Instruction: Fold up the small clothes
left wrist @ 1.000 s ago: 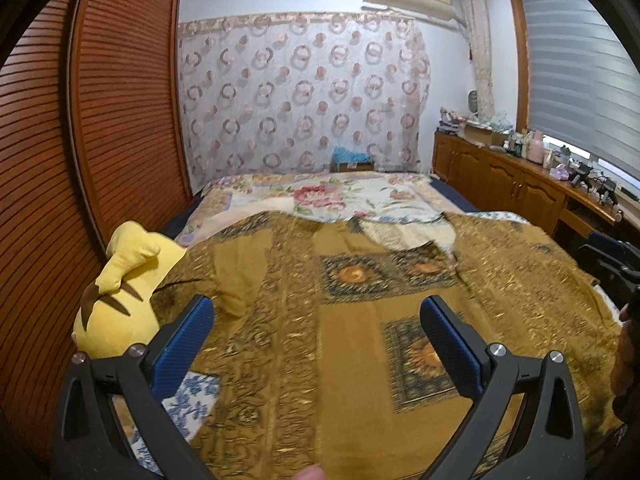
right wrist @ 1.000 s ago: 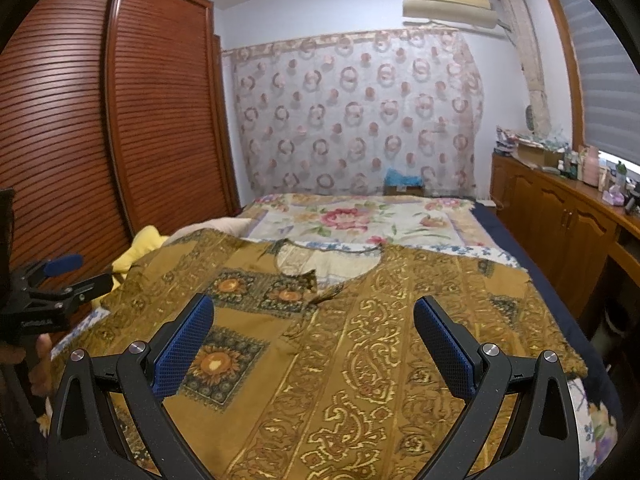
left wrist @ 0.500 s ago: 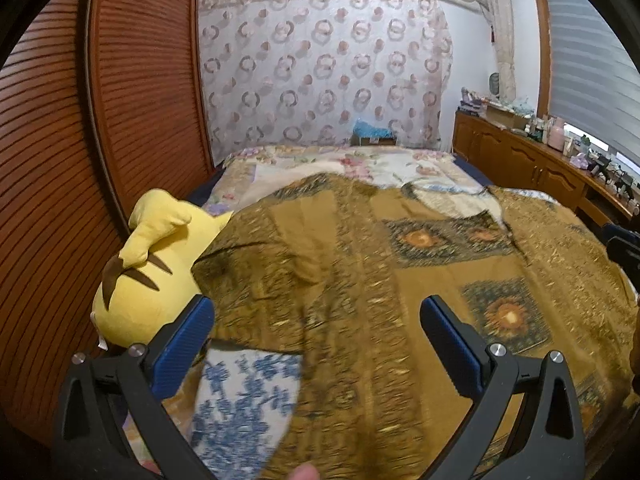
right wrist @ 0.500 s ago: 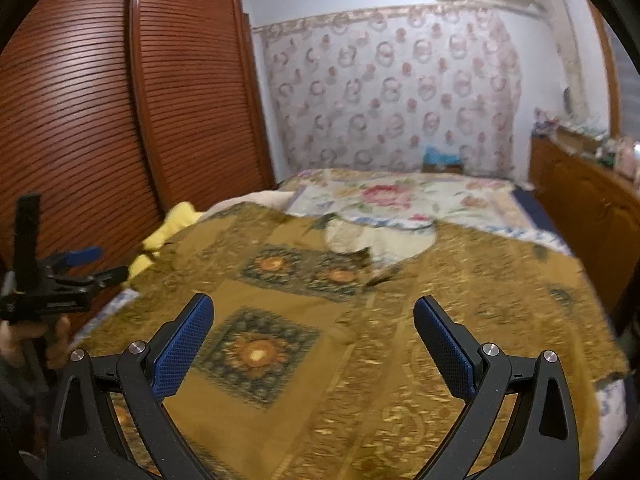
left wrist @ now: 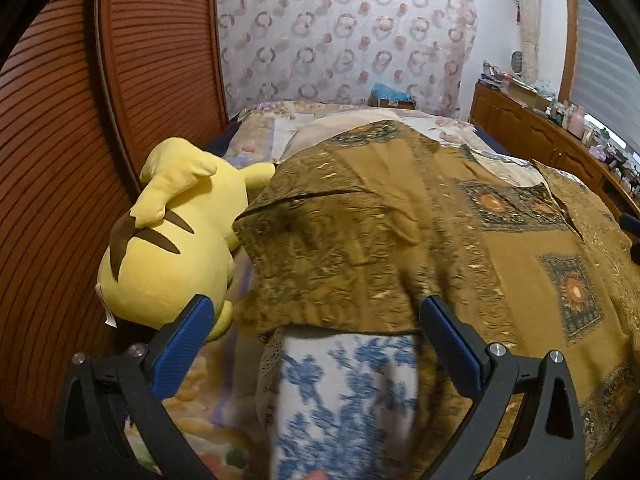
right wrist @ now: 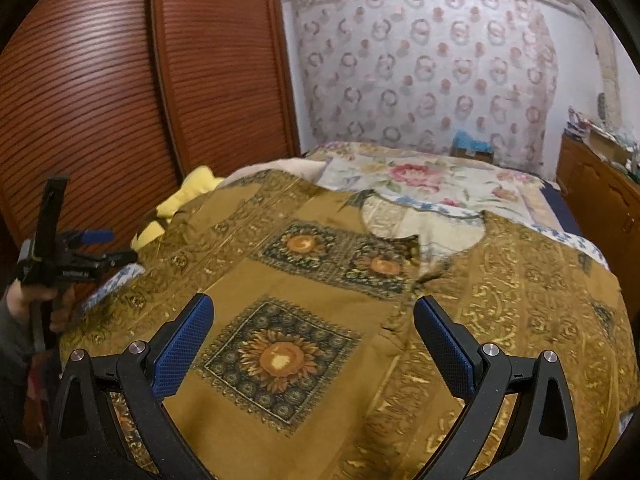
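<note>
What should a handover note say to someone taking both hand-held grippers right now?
Left hand-held gripper: open, empty, at the sleeve hem beside the yellow plush toy.
Right hand-held gripper: open, empty, above the sunflower square.
The gold patterned top lies spread front-up on the bed, neckline toward the far end.
Done: laid out, no fold visible.
Left: every fold, probably sleeves first.

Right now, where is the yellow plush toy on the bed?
In the left wrist view the yellow plush toy lies at the left side of the bed, against the wooden louvered wardrobe, touching the sleeve of the brown patterned shirt.
</note>
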`<state>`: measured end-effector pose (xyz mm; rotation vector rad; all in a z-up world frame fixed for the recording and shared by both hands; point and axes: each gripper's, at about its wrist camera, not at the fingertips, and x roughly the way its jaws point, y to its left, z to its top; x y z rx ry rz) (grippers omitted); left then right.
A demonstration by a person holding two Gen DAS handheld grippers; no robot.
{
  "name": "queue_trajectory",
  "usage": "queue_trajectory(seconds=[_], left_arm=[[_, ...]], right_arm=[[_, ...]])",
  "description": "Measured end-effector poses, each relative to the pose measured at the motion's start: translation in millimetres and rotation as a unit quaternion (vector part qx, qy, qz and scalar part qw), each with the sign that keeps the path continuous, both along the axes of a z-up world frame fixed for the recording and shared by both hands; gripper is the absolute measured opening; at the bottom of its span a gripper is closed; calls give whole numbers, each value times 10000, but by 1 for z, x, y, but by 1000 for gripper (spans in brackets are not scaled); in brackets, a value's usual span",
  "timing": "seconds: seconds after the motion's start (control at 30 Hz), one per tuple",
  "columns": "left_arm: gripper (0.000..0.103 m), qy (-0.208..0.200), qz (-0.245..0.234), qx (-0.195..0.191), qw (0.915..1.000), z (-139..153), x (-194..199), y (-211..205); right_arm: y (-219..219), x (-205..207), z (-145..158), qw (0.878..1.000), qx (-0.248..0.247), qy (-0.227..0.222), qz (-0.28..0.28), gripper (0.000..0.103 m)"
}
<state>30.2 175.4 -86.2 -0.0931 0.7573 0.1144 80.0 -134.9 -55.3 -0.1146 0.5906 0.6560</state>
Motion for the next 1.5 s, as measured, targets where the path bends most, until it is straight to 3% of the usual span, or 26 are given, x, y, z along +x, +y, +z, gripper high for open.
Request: queue_trajectory(seconds=[0.17, 0.37, 0.43, 0.53, 0.63, 0.7, 0.8, 1.0, 1.23, 1.5], left_arm=[[94, 147, 13, -400, 9991, -5, 7, 25], [62, 369, -45, -773, 9963, -15, 13, 39], [58, 431, -107, -805, 9958, -17, 15, 37], [45, 516, -234, -921, 9941, -21, 17, 37], [26, 479, -365, -1055, 9926, -20, 16, 36], [8, 461, -375, -1018, 9930, -17, 16, 35], [1, 419, -393, -881, 9945, -12, 14, 33], [0, 106, -487, -650, 9966, 19, 10, 22], [0, -309, -1103, -568, 9918, 62, 18, -23], [2, -262, -1494, -424, 9875, 66, 28, -76]], right_arm=[[24, 3, -7, 9993, -185, 110, 294, 102], [48, 5, -13, 9975, -220, 331, 582, 102], [55, 6, -16, 9965, -262, 423, 677, 102], [63, 4, -20, 9949, -344, 467, 823, 102], [66, 2, -22, 9939, -387, 493, 905, 102], [66, 0, -25, 9935, -383, 531, 928, 102], [63, 0, -26, 9935, -371, 574, 909, 102], [52, 2, -27, 9943, -308, 623, 814, 102], [34, 6, -21, 9955, -380, 581, 639, 102], [6, 9, -12, 9975, -157, 555, 405, 102]])
